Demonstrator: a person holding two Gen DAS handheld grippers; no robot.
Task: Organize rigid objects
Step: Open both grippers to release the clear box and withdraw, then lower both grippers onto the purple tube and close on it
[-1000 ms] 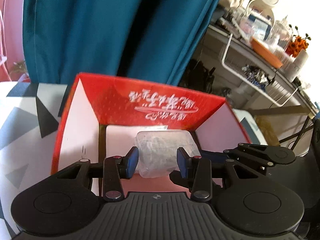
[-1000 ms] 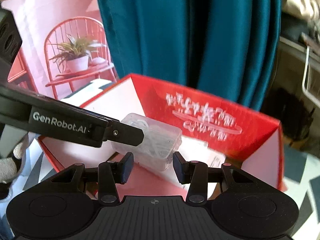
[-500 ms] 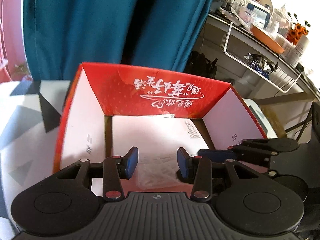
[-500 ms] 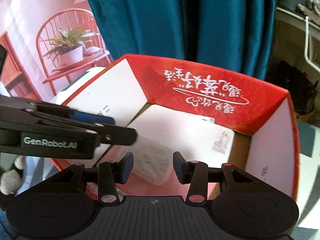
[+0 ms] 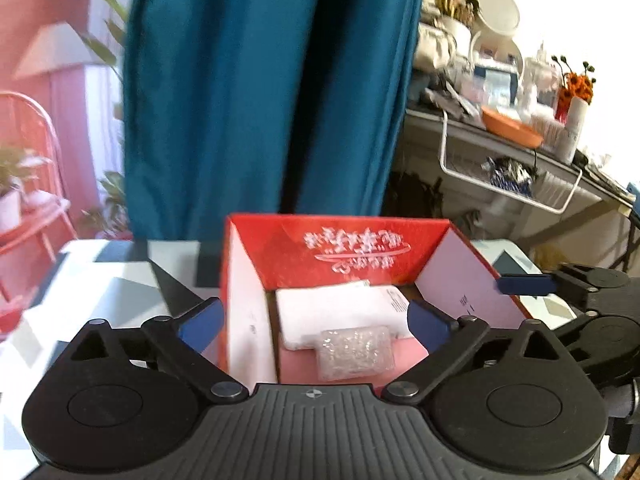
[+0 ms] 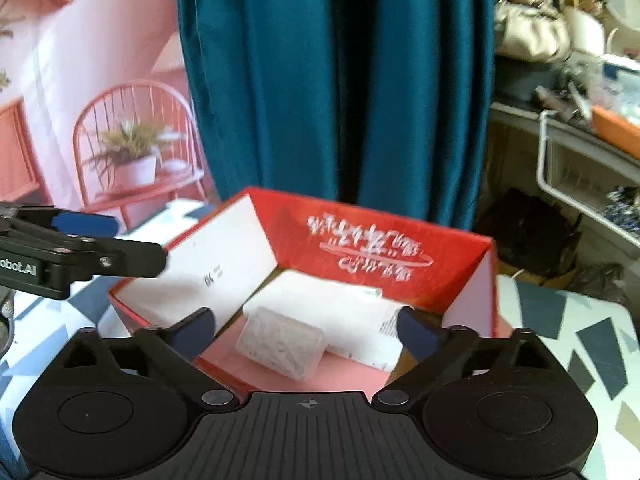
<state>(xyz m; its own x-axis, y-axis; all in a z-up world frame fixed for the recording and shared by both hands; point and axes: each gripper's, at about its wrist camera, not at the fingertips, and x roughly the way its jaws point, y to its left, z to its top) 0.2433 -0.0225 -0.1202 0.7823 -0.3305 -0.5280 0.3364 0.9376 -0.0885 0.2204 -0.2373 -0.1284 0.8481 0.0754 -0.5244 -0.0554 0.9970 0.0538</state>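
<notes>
Red box [image 5: 352,252] near wall hidden behind gripper body at bottom; lettering blurred; clear case [image 5: 354,354] contents unreadable.

Right gripper [image 6: 306,330]: bottom of frame, jaws spread wide, nothing between them.
Box [image 6: 400,248]: red, open, centre of frame, on a patterned table [image 6: 568,320].
Clear case [image 6: 280,342]: lies inside box, touching a white packet [image 6: 332,308].
Left gripper [image 6: 86,240]: left edge, beside box.
Curtain [image 6: 332,80]: teal, behind box.
</notes>
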